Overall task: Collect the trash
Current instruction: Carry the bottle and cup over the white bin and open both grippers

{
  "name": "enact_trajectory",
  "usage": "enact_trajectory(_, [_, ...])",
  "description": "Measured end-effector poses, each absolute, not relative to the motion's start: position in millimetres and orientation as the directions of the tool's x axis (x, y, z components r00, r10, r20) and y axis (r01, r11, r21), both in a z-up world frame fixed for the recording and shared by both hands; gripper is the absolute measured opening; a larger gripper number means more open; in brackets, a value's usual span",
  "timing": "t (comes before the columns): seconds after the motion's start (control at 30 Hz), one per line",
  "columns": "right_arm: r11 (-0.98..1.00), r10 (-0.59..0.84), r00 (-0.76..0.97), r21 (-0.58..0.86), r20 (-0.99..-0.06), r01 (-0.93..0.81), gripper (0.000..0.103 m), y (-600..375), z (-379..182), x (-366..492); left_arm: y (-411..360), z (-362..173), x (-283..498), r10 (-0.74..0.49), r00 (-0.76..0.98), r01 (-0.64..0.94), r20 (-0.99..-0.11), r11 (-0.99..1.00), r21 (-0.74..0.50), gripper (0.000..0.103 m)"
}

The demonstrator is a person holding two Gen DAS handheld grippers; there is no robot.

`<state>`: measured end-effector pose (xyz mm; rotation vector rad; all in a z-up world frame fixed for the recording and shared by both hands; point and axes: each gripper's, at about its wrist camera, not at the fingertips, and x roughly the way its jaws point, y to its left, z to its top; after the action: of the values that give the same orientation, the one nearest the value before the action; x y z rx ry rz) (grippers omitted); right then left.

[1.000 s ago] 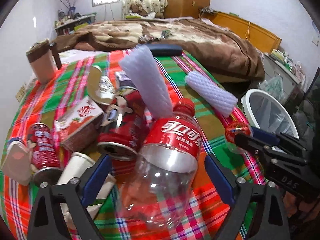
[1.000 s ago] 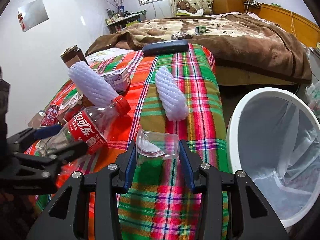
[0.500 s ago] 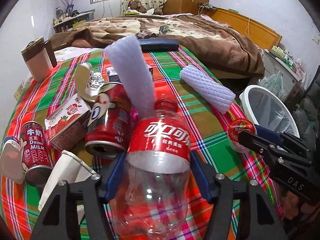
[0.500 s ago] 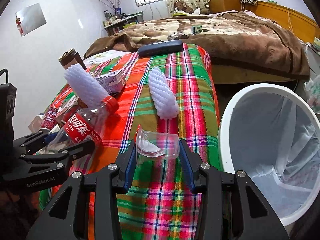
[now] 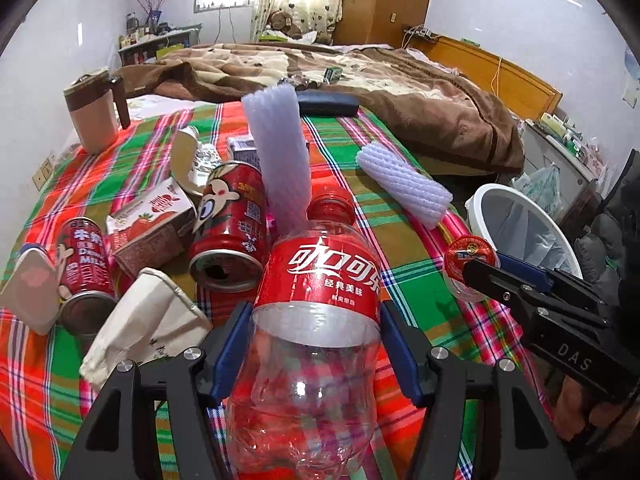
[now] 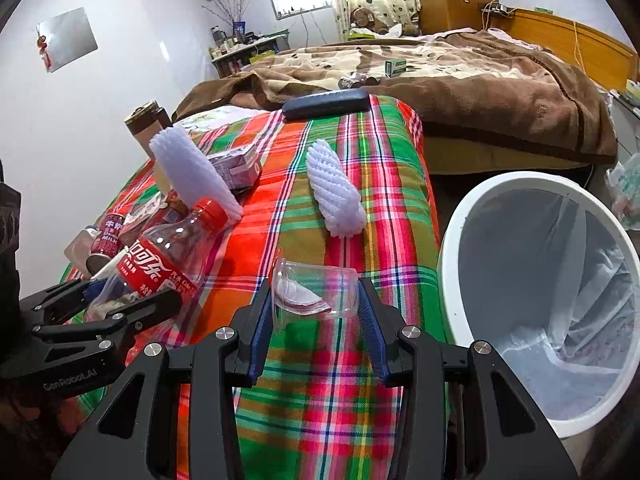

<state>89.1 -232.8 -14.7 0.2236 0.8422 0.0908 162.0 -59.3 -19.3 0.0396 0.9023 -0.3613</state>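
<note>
Closing in since a second ago, the left claw (image 5: 316,344) now clamps the clear plastic bottle (image 5: 316,320) at its waist, both blue pads against its sides, the red cap pointing away over the plaid bedspread (image 6: 352,400). Its red label carries white Chinese Coca-Cola script. Beside it lie a red can (image 5: 230,228) and another can (image 5: 86,264) reading "DRINK MILK". The right claw (image 6: 316,312), marked "DAS" on its body, holds a clear plastic cup (image 6: 316,290) on its side between narrow-set pads, just beside the white bin (image 6: 452,248).
</note>
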Motion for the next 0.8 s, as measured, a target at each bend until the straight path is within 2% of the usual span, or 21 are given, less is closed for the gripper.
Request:
enact_trajectory(0.4, [0.972,0.149,0.715,0.233,-0.683,0.019,0.042,-241,6,71,-63,17,138,-0.315,0.631,0.348,-0.709,0.932,-0.105,0.064])
enact_trajectory(0.8, [0.969,0.056,0.770,0.219,-0.635,0.111,0.042,-284,25,52,-117,38,127,-0.387,0.633,0.443,-0.670,0.891,-0.097,0.064])
